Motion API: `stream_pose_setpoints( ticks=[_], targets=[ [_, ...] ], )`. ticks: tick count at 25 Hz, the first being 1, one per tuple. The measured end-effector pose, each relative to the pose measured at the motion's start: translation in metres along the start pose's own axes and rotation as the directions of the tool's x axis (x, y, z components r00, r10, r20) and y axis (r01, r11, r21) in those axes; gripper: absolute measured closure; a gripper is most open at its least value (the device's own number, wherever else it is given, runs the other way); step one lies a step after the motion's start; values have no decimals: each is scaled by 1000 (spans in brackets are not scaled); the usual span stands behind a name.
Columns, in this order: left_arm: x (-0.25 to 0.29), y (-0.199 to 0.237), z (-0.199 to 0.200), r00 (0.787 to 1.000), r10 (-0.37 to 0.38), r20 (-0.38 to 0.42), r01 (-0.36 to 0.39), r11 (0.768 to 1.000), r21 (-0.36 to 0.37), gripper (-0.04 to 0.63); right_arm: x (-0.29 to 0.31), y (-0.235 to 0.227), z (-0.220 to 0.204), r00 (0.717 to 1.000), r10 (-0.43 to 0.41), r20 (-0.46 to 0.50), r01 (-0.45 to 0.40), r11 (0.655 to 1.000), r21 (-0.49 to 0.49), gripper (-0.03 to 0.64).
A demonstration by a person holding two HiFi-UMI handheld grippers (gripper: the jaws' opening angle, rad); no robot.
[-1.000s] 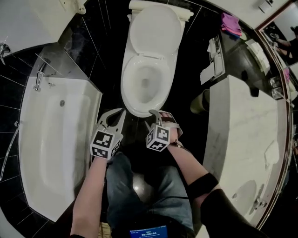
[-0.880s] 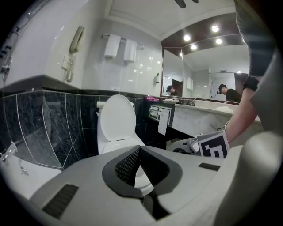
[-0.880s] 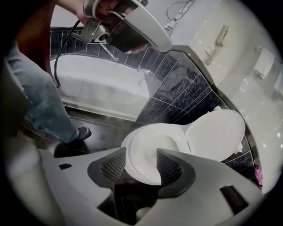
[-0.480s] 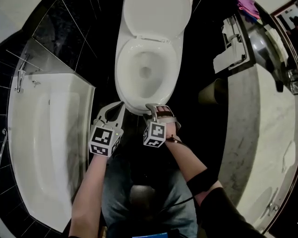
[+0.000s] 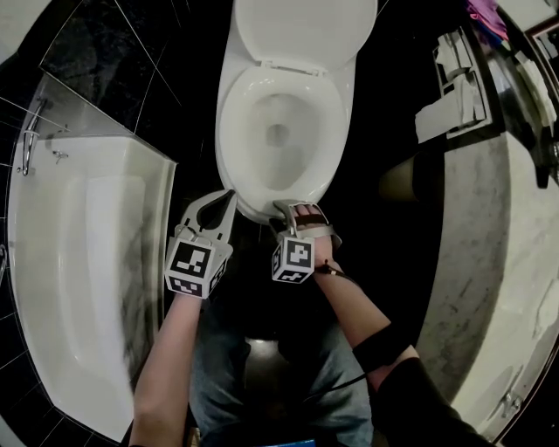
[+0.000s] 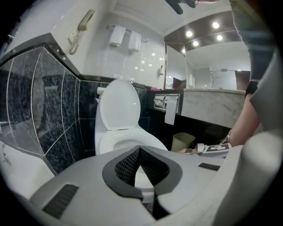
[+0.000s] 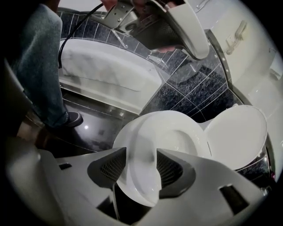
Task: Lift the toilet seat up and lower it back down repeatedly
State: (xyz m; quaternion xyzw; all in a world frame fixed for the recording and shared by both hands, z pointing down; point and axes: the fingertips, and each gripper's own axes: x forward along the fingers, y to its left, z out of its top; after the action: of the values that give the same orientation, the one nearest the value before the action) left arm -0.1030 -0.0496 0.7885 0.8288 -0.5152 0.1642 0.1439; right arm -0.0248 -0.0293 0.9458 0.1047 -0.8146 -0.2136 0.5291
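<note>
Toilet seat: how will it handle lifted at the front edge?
The toilet seat looks rigid moulded plastic, so it should pivot up whole at the rear, not flex. Its glossy rounded rim is probably slippery. A thin ring, so probably light.

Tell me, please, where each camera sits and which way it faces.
Head view: on the person's head, looking steeply down at the white ceramic toilet, lid raised; both forearms, jeans-clad legs, left tongs and right tongs show.
Left gripper view: on the shut, empty left tongs, facing the toilet's front; the right forearm shows.
Right gripper view: on the right tongs, angled down; jaws, just opened, straddle the toilet's front rim; a jeans leg shows.
Shared: all see the toilet; head and right gripper views share the white bathtub.
</note>
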Motion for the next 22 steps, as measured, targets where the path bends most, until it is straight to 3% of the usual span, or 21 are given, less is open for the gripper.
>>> stream_pose_setpoints(
  ticks=[4, 9, 22],
  targets=[
    [5, 1, -1, 1000, 0, -2, 0, 1000, -4, 609, 2, -5, -1, 1000, 23, 1, -23, 1000, 11, 383],
    [9, -2, -4, 1000, -8, -16, 8, 1000, -18, 609, 6, 3, 2, 996, 83, -21, -84, 995, -50, 414],
    [1, 7, 2, 1000, -1, -20, 0, 999, -47, 609, -8, -3, 8, 999, 21, -28, -23, 999, -37, 431]
  ],
)
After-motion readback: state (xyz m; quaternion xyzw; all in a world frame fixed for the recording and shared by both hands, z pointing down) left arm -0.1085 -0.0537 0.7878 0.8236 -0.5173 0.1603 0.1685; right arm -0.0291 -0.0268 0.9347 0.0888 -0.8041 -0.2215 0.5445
